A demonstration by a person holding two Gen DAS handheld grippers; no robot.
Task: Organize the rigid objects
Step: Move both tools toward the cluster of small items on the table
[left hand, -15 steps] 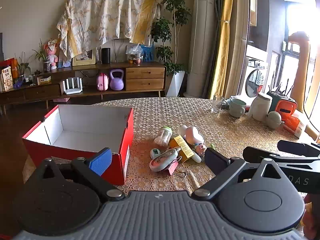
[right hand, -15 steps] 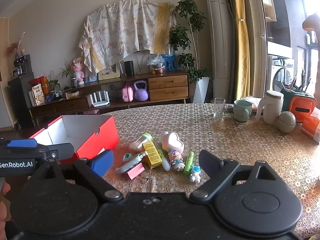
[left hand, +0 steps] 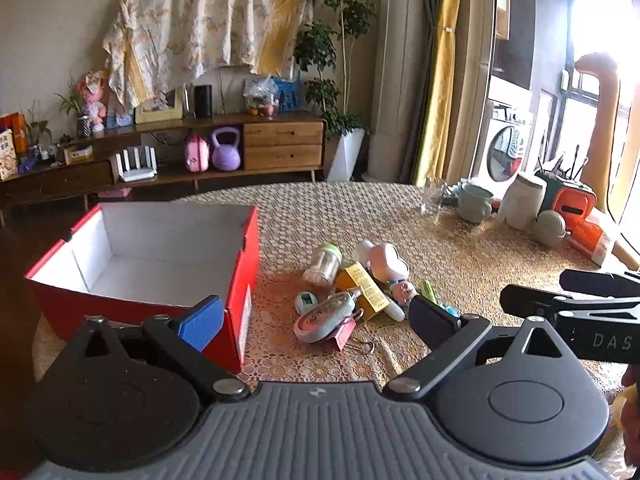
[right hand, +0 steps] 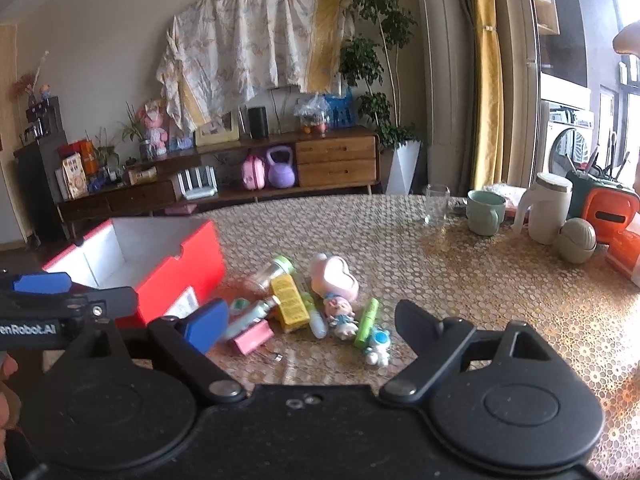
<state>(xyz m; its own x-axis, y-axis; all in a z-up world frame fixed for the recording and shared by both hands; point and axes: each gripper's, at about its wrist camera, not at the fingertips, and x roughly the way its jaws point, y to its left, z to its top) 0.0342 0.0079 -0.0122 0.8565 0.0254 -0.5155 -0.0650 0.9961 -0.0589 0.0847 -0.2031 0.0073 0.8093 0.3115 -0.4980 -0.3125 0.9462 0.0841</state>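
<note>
An empty red box (left hand: 240, 276) with a white inside stands on the table's left; it also shows in the right wrist view (right hand: 180, 276). A heap of small objects lies right of it: a clear bottle with a green cap (left hand: 322, 264), a yellow carton (left hand: 362, 290), a pink heart-shaped case (left hand: 388, 260), a grey-pink oval device (left hand: 326, 316), a doll figure (right hand: 340, 314), a green tube (right hand: 368, 320) and a blue-white figurine (right hand: 378, 344). My left gripper (left hand: 316, 320) is open and empty, just short of the heap. My right gripper (right hand: 308, 324) is open and empty, also before the heap.
A glass (right hand: 436, 204), a green mug (right hand: 484, 212), a white jug (right hand: 546, 208), a round grey container (right hand: 576, 240) and an orange box (right hand: 608, 208) stand at the table's far right. A wooden sideboard (left hand: 200, 160) stands against the wall beyond the table (left hand: 460, 264).
Both grippers have shifted only slightly; the views are nearly the same as before. Nothing on the table has moved.
</note>
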